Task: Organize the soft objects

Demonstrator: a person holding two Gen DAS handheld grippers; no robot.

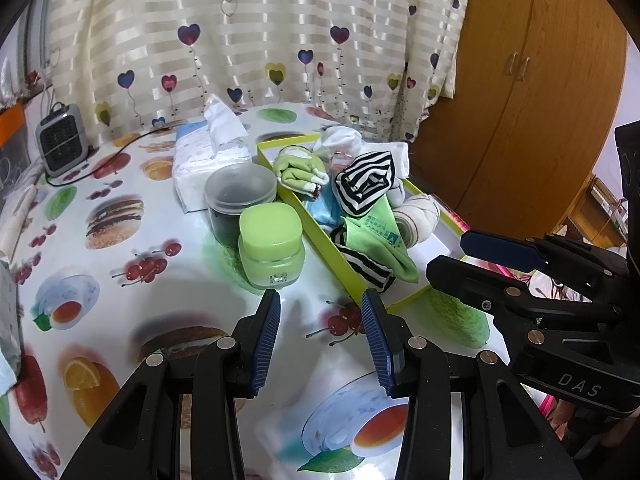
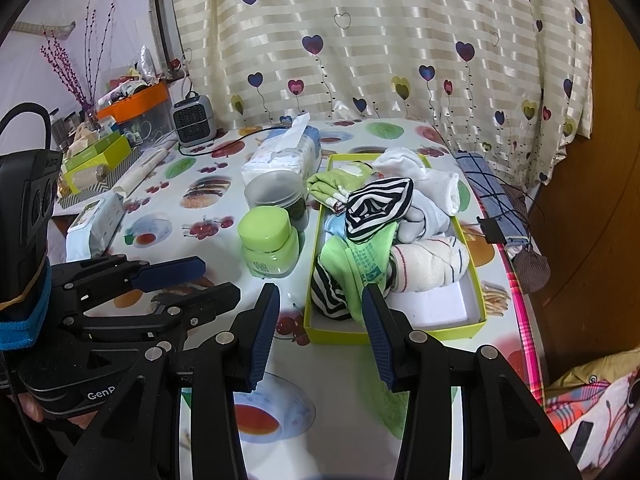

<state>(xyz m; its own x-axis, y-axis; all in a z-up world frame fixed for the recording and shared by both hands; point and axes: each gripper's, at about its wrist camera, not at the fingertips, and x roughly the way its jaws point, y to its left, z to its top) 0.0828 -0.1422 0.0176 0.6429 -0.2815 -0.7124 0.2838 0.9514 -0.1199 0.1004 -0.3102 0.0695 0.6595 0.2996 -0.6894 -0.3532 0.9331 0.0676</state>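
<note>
A lime-green box (image 1: 320,236) (image 2: 394,334) on the fruit-print table holds several rolled socks and cloths: a black-and-white striped one (image 1: 366,184) (image 2: 378,202), a green cloth (image 1: 380,240) (image 2: 360,256), a cream roll (image 1: 418,216) (image 2: 430,266), white ones (image 2: 424,184) and a light green one (image 1: 300,170). My left gripper (image 1: 320,308) is open and empty, just short of the box's near corner. My right gripper (image 2: 320,300) is open and empty in front of the box's near end; it also shows in the left wrist view (image 1: 452,252).
A green-lidded jar (image 1: 272,244) (image 2: 268,240) and a clear tub (image 1: 240,200) stand left of the box, a tissue pack (image 1: 208,160) behind. A small heater (image 1: 62,144) sits far left. A checked cloth (image 2: 492,196) lies along the table's right edge. A curtain hangs behind.
</note>
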